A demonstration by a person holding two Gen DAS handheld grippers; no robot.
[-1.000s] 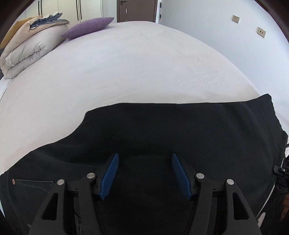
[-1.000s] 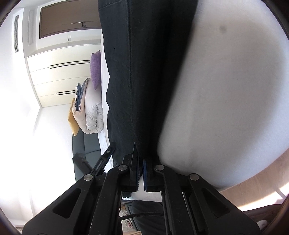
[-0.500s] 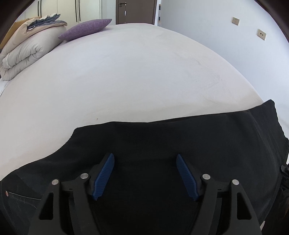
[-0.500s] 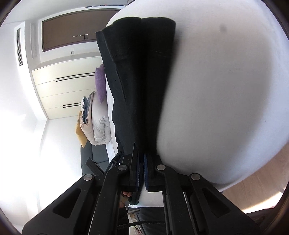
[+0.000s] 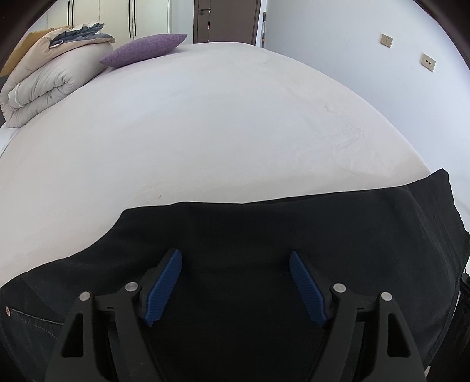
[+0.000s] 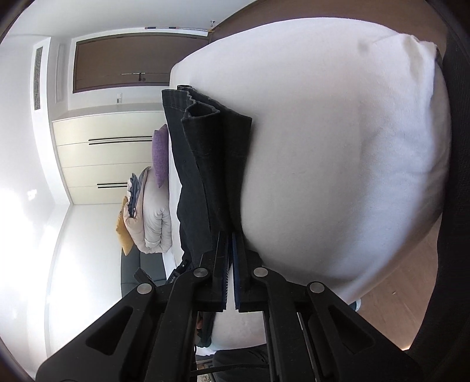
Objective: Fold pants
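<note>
As seen from both wrist views, one moment is catalogued:

Pants (image 5: 264, 235): one pair, black, doubled leg on leg, laid along the near edge of the bed (image 5: 205, 117); the long axis runs across the left wrist view, with the waist end and a rivet at lower left and the hems at the right.
Hem end: in the right wrist view the pants (image 6: 211, 164) are seen lengthwise, running away from the camera, two stacked hems at the far end.
Left gripper (image 5: 235, 282): one, held over the cloth; its blue fingers (image 5: 164, 288) have just been spreading and stand wide apart, nothing pinched.
Right gripper (image 6: 230, 258): one, fingers closed on the pants' edge.
Bedding: one purple cushion (image 5: 144, 48); one folded duvet (image 5: 50, 79).
Surface: white sheet, smooth.
Room: white walls, pale wardrobe (image 6: 111, 152), brown door (image 5: 226, 20), two wall sockets (image 5: 427, 61).
</note>
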